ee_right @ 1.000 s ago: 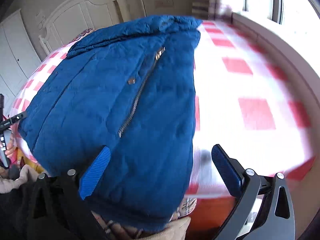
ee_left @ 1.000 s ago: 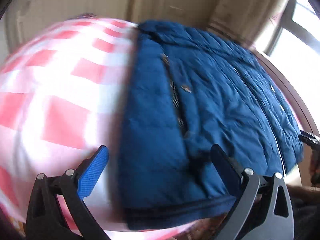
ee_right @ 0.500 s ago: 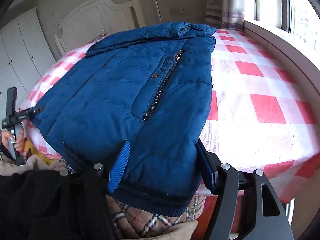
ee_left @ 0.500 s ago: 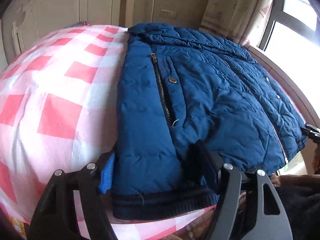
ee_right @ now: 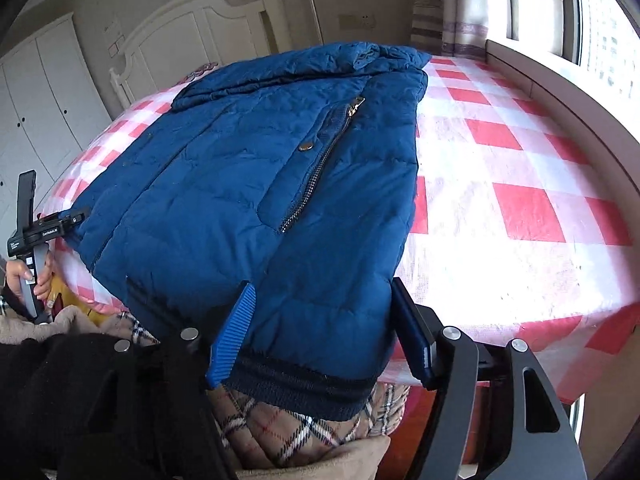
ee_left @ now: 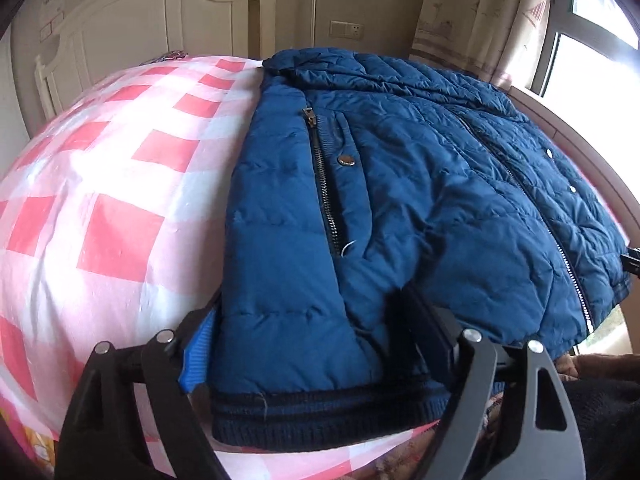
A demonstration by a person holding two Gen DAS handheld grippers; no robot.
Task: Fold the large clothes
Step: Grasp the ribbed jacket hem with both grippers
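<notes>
1. A second ago both grippers hovered with jaws spread wide over the padded blue quilted jacket; since then each has come down over a bottom corner of it and taken a bunch of fabric between its jaws.
2. The left gripper straddles the jacket's near left corner at the dark ribbed hem. Its blue-padded finger presses the jacket's outer side and the other finger digs into a fold of the fabric. The jaws are easing apart slightly, with the cloth between them and both pads against it.
3. The right gripper straddles the jacket's near right corner, one blue pad on the front panel and the other at the side edge. Its jaws are likewise opening a touch, the padded cloth bunched between them and pressed by both pads.
4. The jacket lies front up, zipped, on the bed with the red-and-white checked sheet, collar toward the white headboard, hem hanging just over the near edge of the bed.
5. In the right view a hand grips the left gripper's handle at the near left corner of the bed.
6. A plaid fabric shows below the hem.
</notes>
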